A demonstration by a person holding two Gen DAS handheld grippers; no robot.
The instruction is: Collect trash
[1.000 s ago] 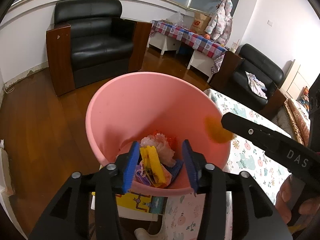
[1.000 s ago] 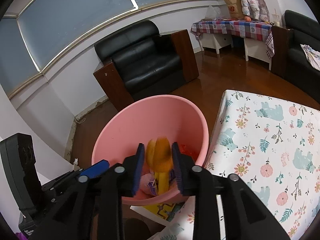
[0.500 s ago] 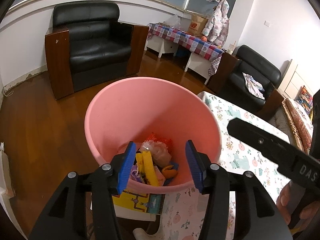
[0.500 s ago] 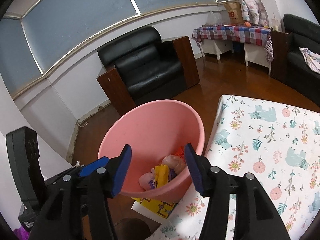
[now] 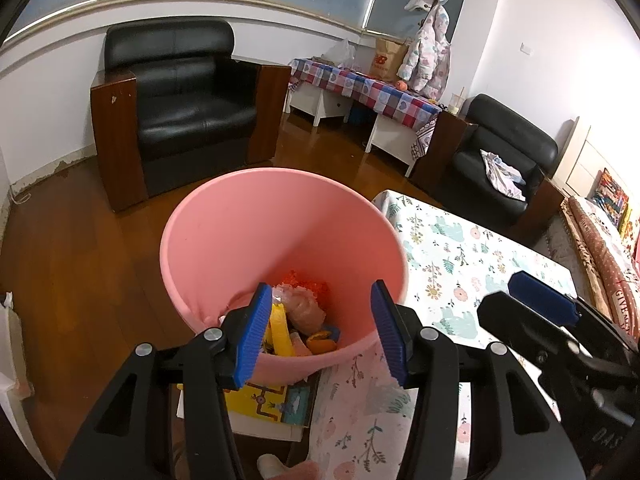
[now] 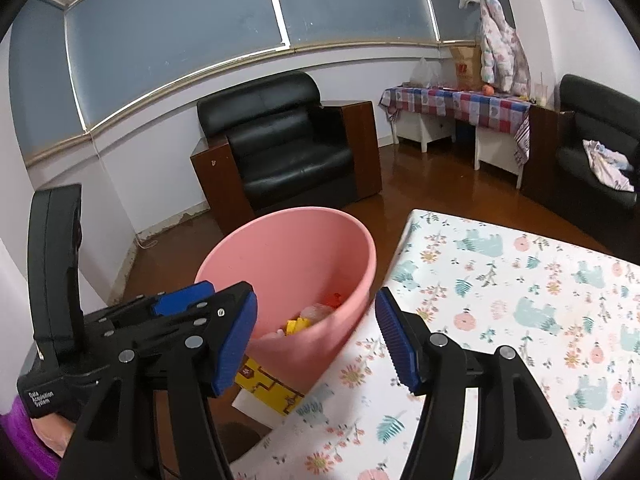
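Note:
A pink bin (image 5: 256, 240) stands beside the table's left end; it also shows in the right wrist view (image 6: 304, 248). Inside lie a yellow wrapper (image 5: 280, 330), a pale crumpled bag (image 5: 306, 310), red scraps (image 5: 306, 280) and an orange peel (image 5: 322, 342). My left gripper (image 5: 318, 334) is open and empty, above the bin's near rim. My right gripper (image 6: 316, 338) is open and empty, over the table edge to the right of the bin; it shows at the right of the left wrist view (image 5: 540, 304).
The table carries a floral cloth (image 6: 520, 300). A yellow box (image 5: 264, 402) lies under the bin. A black armchair (image 5: 180, 96) stands behind, a checked-cloth side table (image 5: 360, 88) and a second black chair (image 5: 504, 168) further right. The floor is wood.
The right gripper opened and dropped the orange peel into the bin, then drew back to the right over the table. The left gripper rose slightly and stayed open.

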